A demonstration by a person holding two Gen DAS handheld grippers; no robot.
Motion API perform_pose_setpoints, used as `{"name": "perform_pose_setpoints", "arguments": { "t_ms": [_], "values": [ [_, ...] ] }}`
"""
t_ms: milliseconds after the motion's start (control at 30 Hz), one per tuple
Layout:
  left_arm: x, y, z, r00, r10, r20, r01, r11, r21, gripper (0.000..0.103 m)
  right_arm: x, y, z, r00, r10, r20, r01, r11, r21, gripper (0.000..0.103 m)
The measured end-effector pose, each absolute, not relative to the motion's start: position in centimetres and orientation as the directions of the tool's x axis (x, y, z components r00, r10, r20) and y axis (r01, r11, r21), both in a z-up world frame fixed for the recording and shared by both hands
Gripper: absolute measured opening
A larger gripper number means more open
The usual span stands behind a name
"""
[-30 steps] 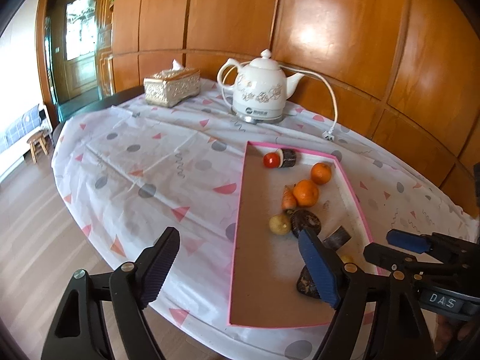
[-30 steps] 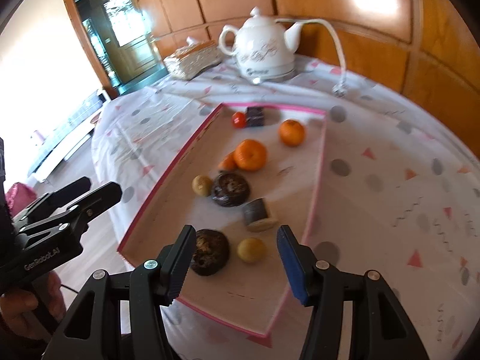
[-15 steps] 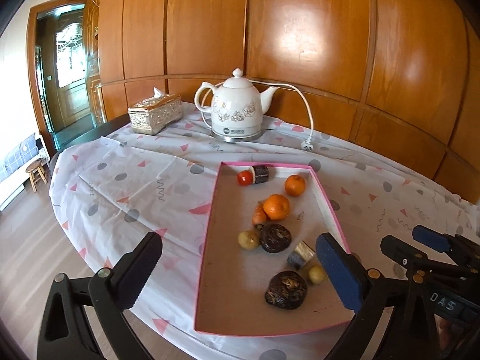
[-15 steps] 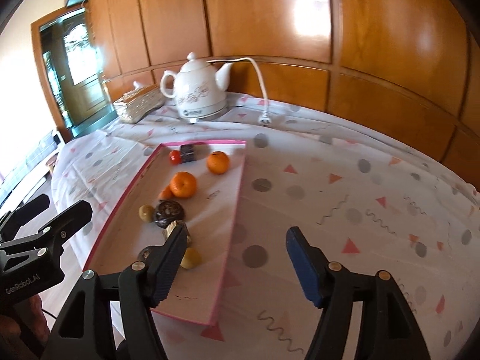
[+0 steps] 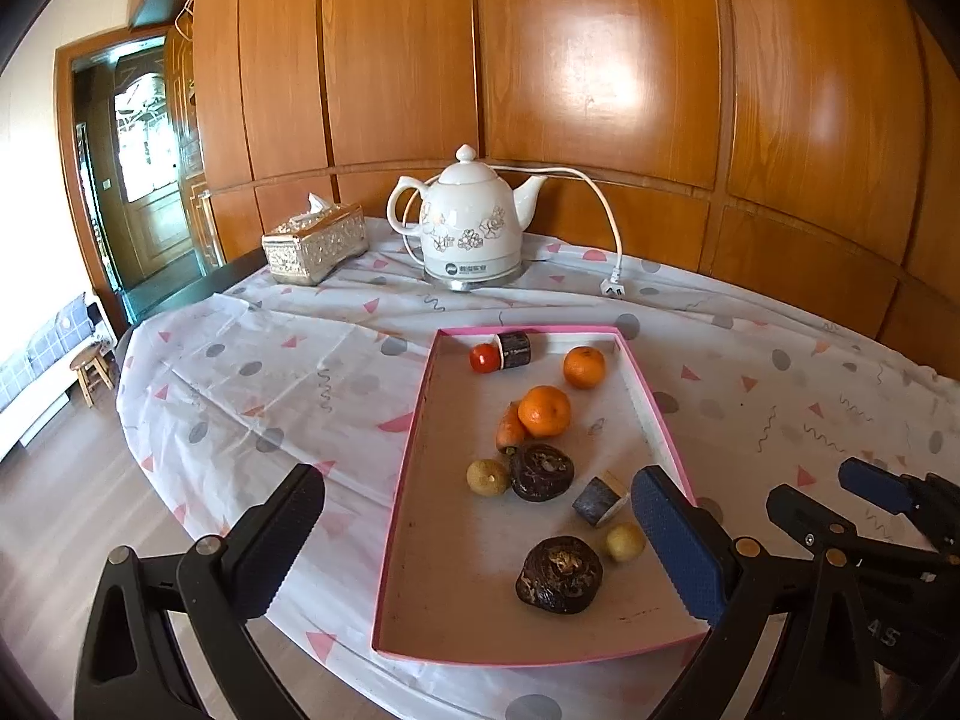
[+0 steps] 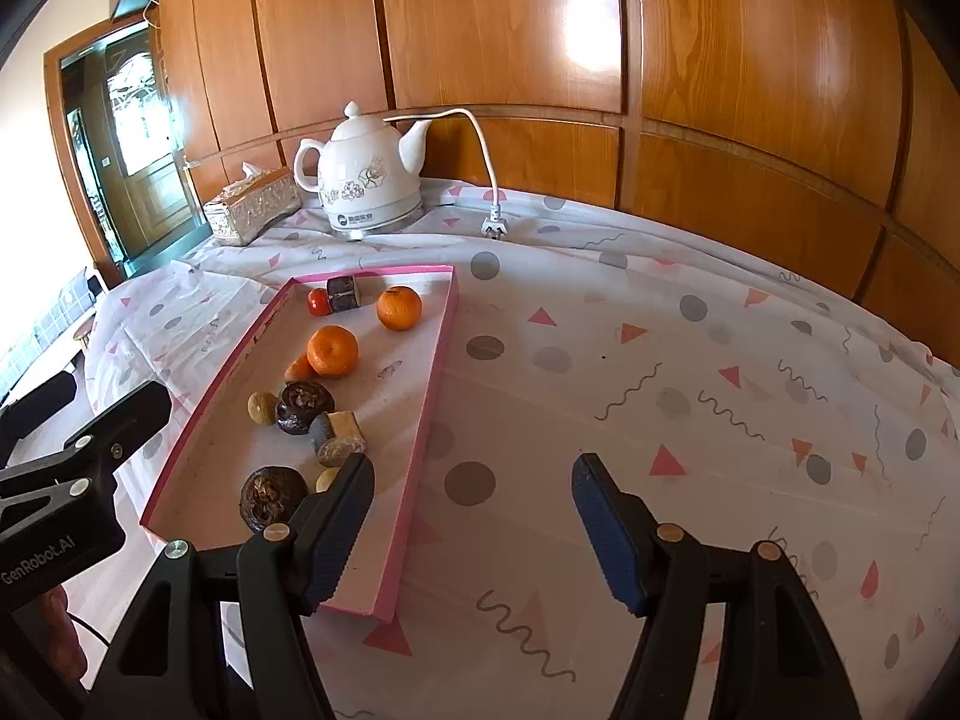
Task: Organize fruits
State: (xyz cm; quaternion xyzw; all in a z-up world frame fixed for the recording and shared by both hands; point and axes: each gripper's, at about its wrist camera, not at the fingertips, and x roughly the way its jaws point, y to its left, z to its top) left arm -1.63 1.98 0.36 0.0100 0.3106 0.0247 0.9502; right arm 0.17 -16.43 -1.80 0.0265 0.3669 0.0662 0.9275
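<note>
A pink-rimmed tray (image 5: 414,438) lies on the spotted tablecloth. In it are two oranges (image 5: 583,367) (image 5: 544,411), a red tomato (image 5: 483,358), a small carrot (image 5: 510,429), two dark wrinkled fruits (image 5: 541,471) (image 5: 559,574), two small yellowish fruits (image 5: 488,477) (image 5: 624,542) and two dark cylinders (image 5: 514,349) (image 5: 599,501). My left gripper (image 5: 477,480) hovers wide open over the tray's near end, holding nothing. My right gripper (image 6: 473,471) is open and empty over the tray's right rim (image 6: 441,360) and the cloth beside it.
A white floral kettle (image 5: 471,234) with its cord and plug (image 5: 612,288) stands at the back. A silver tissue box (image 5: 315,246) is left of it. The wood-panelled wall runs behind the table. The table edge drops to the floor and a stool (image 5: 90,363) on the left.
Both grippers have drawn back and up from the tray, and both jaws stand wider. The right gripper has swung right, from above the fruits to the tray's right rim and the cloth.
</note>
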Motion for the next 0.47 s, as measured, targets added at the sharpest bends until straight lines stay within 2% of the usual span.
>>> {"name": "perform_pose_setpoints", "arguments": {
  "t_ms": [467],
  "values": [
    [-1.82,2.65,0.24,0.81,0.058,-0.583,-0.056,0.998,0.022,0.103,0.07,-16.24,-2.11,0.717,0.133,-0.684,-0.102,0.991,0.086,0.07]
  ]
}}
